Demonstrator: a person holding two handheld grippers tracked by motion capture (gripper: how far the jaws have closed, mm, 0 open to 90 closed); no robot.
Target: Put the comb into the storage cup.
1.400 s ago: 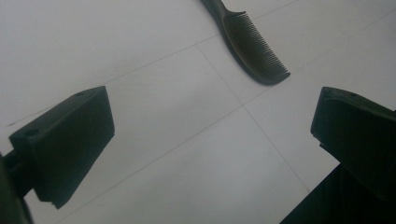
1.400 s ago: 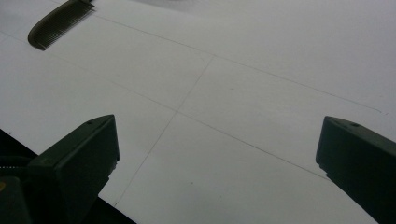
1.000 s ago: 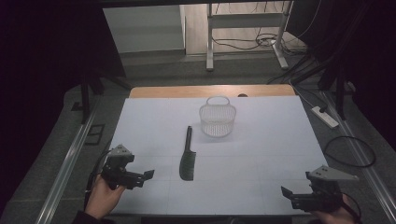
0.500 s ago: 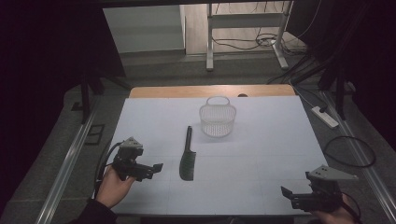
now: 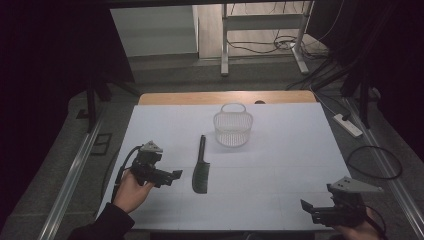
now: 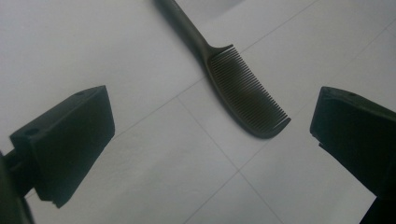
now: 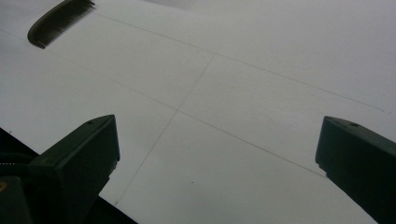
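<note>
comb (image 5: 200, 167): dark, long-handled, fine-toothed, flat mid-desk (image 5: 280, 165) | left tool (image 5: 175, 175): jaws apart, empty, beside it | right tool (image 5: 306, 206): jaws apart, empty

comb (image 6: 243, 93): dark matt plastic (fine teeth) | basket (image 5: 233, 129): pale openwork plastic | tabletop (image 5: 280, 165): smooth matt white, wooden far edge

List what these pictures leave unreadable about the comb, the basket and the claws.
- Comb: left gripper view's top edge cuts its handle; right gripper view shows just the toothed end at the top-left corner.
- Basket: too small and dim in the high view to tell any contents.
- Right claw: the high view's bottom edge cuts the hand holding it.
</note>
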